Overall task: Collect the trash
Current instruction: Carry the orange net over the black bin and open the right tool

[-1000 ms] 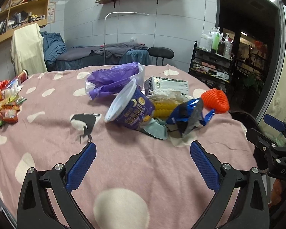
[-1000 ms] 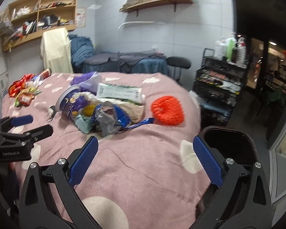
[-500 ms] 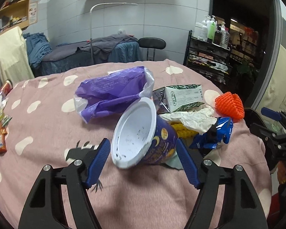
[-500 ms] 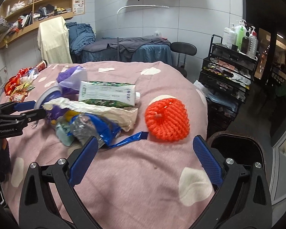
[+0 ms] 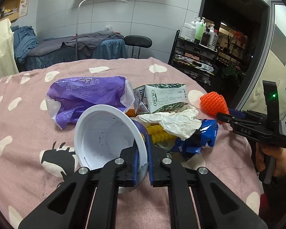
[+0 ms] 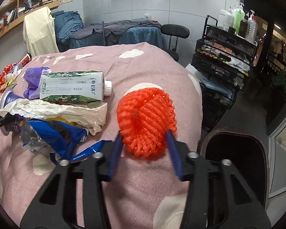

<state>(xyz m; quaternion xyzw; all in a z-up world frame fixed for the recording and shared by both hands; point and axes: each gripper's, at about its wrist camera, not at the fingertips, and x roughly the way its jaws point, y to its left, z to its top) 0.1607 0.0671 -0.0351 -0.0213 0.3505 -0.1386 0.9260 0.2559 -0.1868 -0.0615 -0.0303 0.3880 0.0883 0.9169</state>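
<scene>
A tiled room with wall shelves (image 6: 24,5), a bed piled with grey and blue bedding (image 5: 70,47), a black stool (image 5: 138,41) and a black wire rack (image 6: 225,61) carrying bottles surrounds a round table under a pink cloth with cream spots (image 5: 26,118). A heap of trash lies near the middle of the cloth: a purple tissue wrapper (image 5: 85,95), a green and white milk carton (image 6: 70,89) on its side, a crumpled white napkin (image 5: 173,122), a blue snack bag (image 6: 53,135) and a tipped-over paper cup (image 5: 104,139) with its white inside facing the left camera. An orange foam net (image 6: 145,122) sits alone towards the table's edge, just to the right of the heap, and a dark bin (image 6: 236,148) stands on the floor beyond that edge. The left gripper (image 5: 142,167) has just been closing and now pinches the cup's rim, one blue pad inside the cup and one outside; a second ago it hung wide open, well short of the cup. The right gripper (image 6: 145,152), held by a hand (image 5: 270,158), has just been closing too: its blue pads press both sides of the orange net, whereas a second ago it was spread wide and far back from the net.
</scene>
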